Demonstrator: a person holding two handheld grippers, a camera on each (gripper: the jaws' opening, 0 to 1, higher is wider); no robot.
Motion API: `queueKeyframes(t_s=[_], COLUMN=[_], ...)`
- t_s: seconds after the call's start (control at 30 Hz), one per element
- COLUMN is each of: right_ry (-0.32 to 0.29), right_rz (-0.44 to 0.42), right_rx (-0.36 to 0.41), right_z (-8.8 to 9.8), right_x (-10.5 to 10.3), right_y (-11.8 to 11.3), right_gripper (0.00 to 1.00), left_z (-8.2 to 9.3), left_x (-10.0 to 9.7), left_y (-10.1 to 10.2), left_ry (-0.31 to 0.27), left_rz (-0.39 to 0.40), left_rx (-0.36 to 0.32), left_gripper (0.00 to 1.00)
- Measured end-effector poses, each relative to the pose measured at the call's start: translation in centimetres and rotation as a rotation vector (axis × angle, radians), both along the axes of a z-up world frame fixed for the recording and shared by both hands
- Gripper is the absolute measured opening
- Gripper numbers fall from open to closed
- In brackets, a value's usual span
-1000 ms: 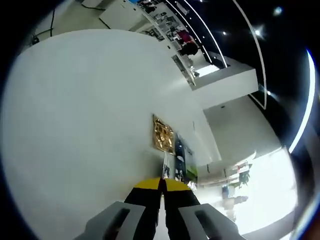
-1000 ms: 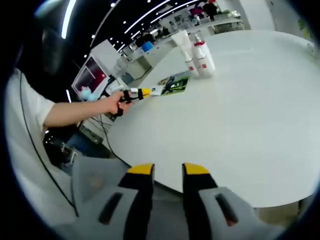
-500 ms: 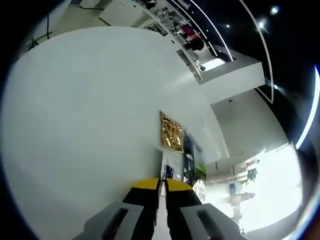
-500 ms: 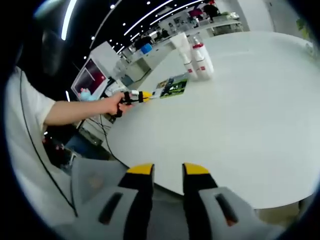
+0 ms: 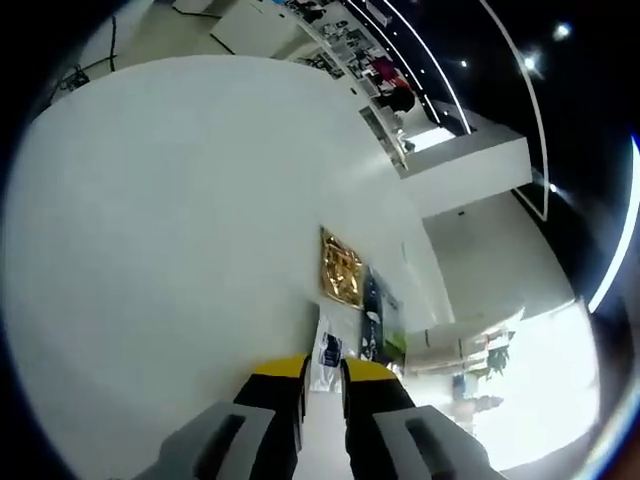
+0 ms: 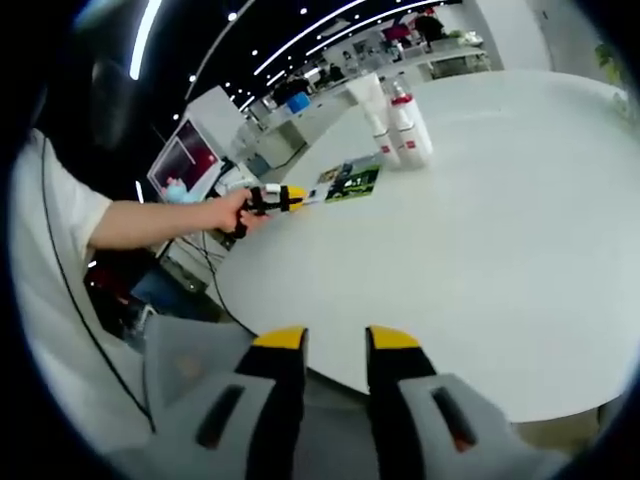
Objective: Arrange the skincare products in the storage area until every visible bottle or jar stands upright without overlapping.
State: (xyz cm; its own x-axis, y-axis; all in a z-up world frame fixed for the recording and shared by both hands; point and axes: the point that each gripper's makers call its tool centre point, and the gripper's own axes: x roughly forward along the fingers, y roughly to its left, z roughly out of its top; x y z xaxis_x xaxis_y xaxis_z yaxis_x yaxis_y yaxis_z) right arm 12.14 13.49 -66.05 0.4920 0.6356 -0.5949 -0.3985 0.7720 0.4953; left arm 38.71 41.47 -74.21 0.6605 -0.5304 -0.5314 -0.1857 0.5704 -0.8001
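Note:
Two white bottles with red labels [image 6: 408, 128] stand upright and close together at the far side of the round white table [image 6: 520, 260]. A row of flat sachets [image 6: 350, 181] lies near the table's left edge. In the left gripper view these are a gold sachet [image 5: 342, 270], dark and green sachets [image 5: 376, 325], and a white sachet [image 5: 325, 350]. My left gripper [image 5: 323, 368] is slightly open, with the white sachet lying between its tips. A hand holds the left gripper [image 6: 283, 197] at the sachets. My right gripper [image 6: 336, 340] hovers open and empty over the table's near edge.
A person's arm and white sleeve [image 6: 60, 240] reach in from the left. Beyond the table are desks, a monitor [image 6: 183, 155] and shelving. Wide bare tabletop [image 5: 170, 220] spreads left of the sachets and between my right gripper and the bottles.
The left jaws have parted a little from nearly touching. The white sachet now shows in the gap between them. The right gripper has stayed in place.

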Motion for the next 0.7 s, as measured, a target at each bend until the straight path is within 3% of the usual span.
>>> queueKeyframes(t_s=[0.23,0.3,0.37,0.4,0.5,0.53,0.63,0.7], right_ry=[-0.016,-0.017,-0.019,-0.020,-0.021,-0.023,-0.018,-0.016], right_rz=[0.006,0.007,0.009,0.010,0.013,0.010,0.007,0.003], right_rx=[-0.001,-0.002,-0.003,-0.004,-0.013,-0.021,-0.021,-0.028], right_z=[0.3,0.3,0.3,0.3,0.2,0.2,0.1,0.0], right_x=[-0.1,-0.1,-0.1,-0.1,-0.2,-0.1,-0.1,-0.1], right_y=[0.1,0.1,0.1,0.1,0.1,0.1,0.0,-0.1], right_gripper=[0.25,0.25,0.25,0.25,0.25,0.25,0.25,0.25], left_z=[0.3,0.6,1.2,2.7,3.4,3.3,2.9,1.8], left_x=[-0.8,-0.7,-0.1,0.5,0.4,0.1,0.0,-0.5], left_y=[1.4,1.9,1.7,0.6,-1.1,-2.2,-3.1,-3.6], left_ry=[0.007,-0.015,-0.082,-0.179,-0.240,-0.243,-0.234,-0.195], left_rz=[0.015,0.020,0.004,-0.046,-0.148,-0.192,-0.220,-0.262], left_rx=[0.065,0.105,0.120,0.103,0.123,0.121,0.107,0.129], left_gripper=[0.18,0.24,0.28,0.27,0.27,0.27,0.27,0.28])
